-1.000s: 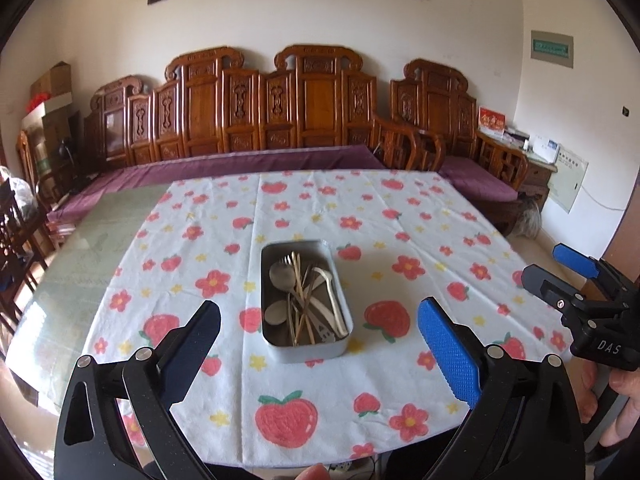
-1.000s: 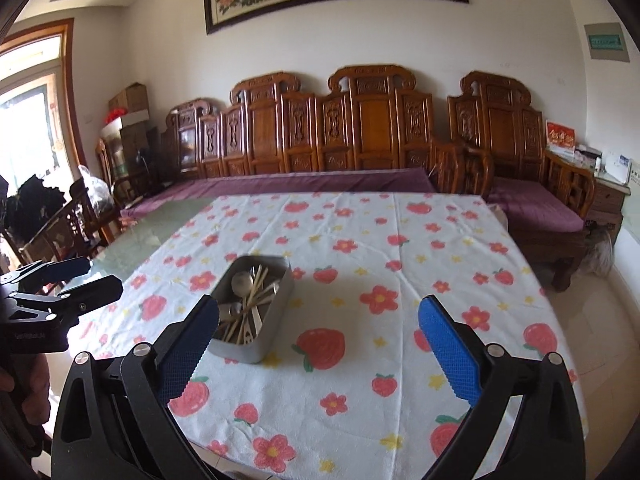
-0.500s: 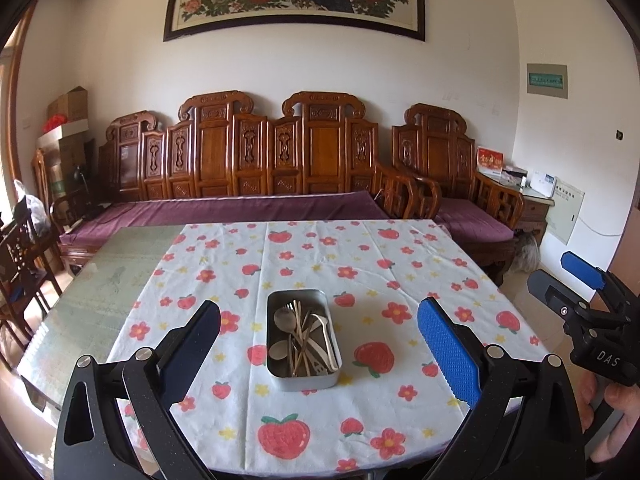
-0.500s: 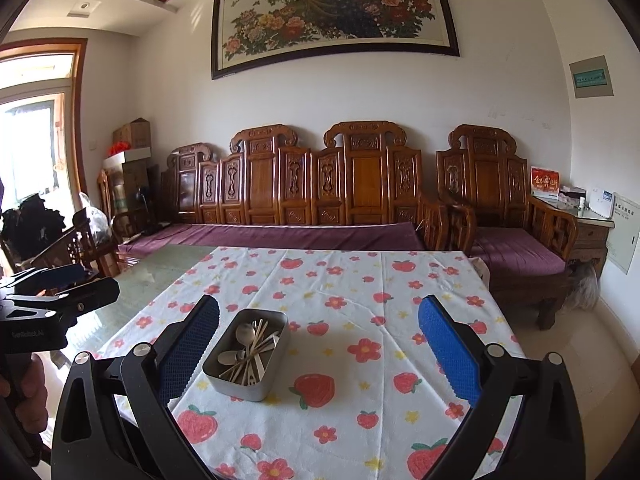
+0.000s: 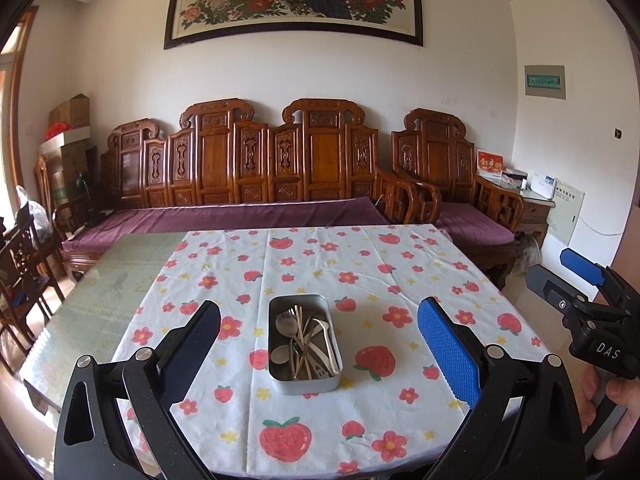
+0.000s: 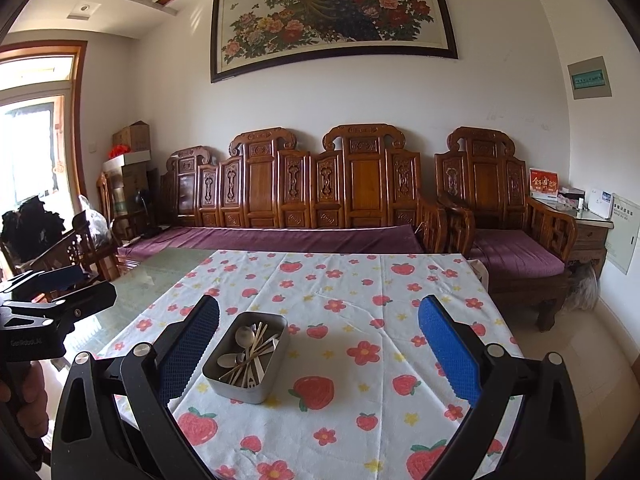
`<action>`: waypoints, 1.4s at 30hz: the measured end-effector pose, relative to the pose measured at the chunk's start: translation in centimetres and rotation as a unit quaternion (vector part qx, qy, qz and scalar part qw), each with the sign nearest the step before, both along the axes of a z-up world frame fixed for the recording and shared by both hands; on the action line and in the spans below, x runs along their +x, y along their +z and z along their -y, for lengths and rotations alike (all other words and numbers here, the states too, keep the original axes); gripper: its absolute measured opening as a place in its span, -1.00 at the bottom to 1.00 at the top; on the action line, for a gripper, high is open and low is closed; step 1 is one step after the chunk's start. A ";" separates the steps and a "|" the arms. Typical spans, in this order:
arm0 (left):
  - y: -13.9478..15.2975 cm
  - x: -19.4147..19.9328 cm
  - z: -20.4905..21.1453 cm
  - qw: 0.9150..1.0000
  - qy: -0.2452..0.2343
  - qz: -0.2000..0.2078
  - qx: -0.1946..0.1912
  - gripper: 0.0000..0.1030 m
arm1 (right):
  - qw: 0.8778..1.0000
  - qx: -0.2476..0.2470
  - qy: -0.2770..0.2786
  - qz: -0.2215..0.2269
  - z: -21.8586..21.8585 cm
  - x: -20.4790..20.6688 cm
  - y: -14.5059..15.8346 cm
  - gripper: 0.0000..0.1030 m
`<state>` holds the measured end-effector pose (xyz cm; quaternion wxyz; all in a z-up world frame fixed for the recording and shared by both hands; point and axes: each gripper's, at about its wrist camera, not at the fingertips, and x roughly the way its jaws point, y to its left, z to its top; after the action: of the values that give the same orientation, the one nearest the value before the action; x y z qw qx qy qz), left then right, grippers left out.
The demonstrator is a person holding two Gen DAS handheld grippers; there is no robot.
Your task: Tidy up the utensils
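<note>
Your left gripper hangs above the near edge of the table, jaws wide apart and holding nothing, blue pads facing inward. Your right gripper is the same story: jaws spread wide, nothing between them, held off the near right side of the table. In the left view you can see your right hand wrapped round the handle at the far right edge. Just past the fingertips sits the tin, a shallow metal box resting flat on the cloth, near the front of the table and roughly in its middle. Inside it, the utensils lie in a loose tangle: spoons toward the left side, a fork and chopsticks crossing over them, all within the rim. In the right view the tin shows left of centre, close to your left pad. The cloth, white with strawberries and flowers, covers most of the table; to the left a strip of bare glass top shows. Beyond the table's far edge runs the carved wooden bench with its purple cushion, an armchair to its right, and above them a framed peony-and-peacock painting on the white wall.
</note>
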<state>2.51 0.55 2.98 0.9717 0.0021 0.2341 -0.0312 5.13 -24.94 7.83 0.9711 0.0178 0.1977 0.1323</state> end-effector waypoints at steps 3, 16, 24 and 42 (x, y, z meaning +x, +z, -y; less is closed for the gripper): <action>0.1 -0.1 0.1 1.000 0.000 0.002 0.000 0.85 | 1.000 -0.001 0.000 0.000 0.0 0.0 0.0 0.95; 0.2 -0.5 0.3 1.000 0.000 0.006 0.003 0.85 | 1.000 0.000 -0.001 0.000 0.0 0.0 0.1 0.95; 0.2 -0.6 0.3 1.000 0.000 0.007 0.004 0.85 | 1.000 0.003 -0.001 -0.001 0.2 0.1 0.0 0.95; 0.5 -1.0 0.3 1.000 0.000 0.010 0.002 0.85 | 1.000 0.004 -0.003 -0.003 0.2 0.1 -0.4 0.95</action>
<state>1.48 0.27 3.46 0.9741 0.0043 0.2242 -0.0309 5.23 -25.09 7.43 0.9709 0.0221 0.1997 0.1305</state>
